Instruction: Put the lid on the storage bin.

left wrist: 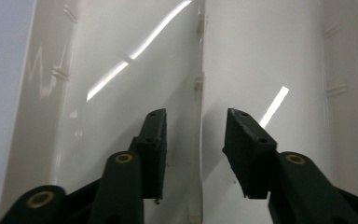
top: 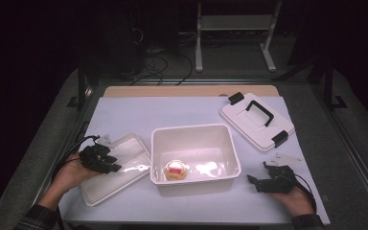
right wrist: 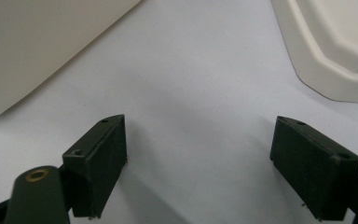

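Covering the counter (top: 124, 115), a pale sheet carries a white bin (top: 196, 158) at centre, its handled lid (top: 256, 120) behind to the right, and a shallow tray (top: 115, 167) left. The left tool (top: 106, 162) straddles the tray's rim, partly closed, pads not yet touching. The right tool (top: 261, 181) rests wide open and empty.

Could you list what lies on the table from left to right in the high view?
Left gripper → shallow white tray → deep white bin holding a wrapped food item → right gripper.
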`<move>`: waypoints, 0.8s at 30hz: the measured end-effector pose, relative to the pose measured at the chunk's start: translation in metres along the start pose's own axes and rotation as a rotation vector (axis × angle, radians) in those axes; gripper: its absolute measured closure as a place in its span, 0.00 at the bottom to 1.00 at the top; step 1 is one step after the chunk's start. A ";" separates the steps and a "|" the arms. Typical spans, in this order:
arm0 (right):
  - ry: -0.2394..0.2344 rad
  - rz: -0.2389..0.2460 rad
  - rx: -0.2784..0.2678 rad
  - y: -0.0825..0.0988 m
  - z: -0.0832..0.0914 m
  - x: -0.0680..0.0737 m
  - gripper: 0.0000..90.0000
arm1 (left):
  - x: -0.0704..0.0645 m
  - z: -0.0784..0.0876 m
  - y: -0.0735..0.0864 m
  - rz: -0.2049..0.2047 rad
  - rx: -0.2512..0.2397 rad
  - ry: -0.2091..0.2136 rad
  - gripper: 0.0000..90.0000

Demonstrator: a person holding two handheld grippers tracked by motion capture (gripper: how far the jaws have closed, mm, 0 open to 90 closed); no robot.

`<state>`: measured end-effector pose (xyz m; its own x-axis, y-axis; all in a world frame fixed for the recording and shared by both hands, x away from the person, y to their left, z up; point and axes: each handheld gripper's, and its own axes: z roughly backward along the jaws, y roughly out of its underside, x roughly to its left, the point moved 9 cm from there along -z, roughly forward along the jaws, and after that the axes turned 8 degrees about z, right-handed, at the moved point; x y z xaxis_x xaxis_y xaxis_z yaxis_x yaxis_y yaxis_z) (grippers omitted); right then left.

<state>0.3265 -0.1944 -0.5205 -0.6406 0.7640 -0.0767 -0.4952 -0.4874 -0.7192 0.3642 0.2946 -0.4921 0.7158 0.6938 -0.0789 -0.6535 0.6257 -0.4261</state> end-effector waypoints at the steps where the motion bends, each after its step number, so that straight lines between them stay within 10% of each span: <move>1: 0.000 0.000 -0.001 0.000 0.000 0.000 0.20 | 0.000 -0.001 0.001 0.000 0.004 0.003 0.69; 24: 0.000 -0.002 0.000 0.000 0.000 0.000 0.20 | -0.001 -0.002 0.001 0.006 0.033 0.023 0.99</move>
<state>0.3264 -0.1943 -0.5205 -0.6399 0.7647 -0.0755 -0.4962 -0.4863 -0.7193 0.3630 0.2939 -0.4947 0.7168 0.6898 -0.1022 -0.6655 0.6329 -0.3955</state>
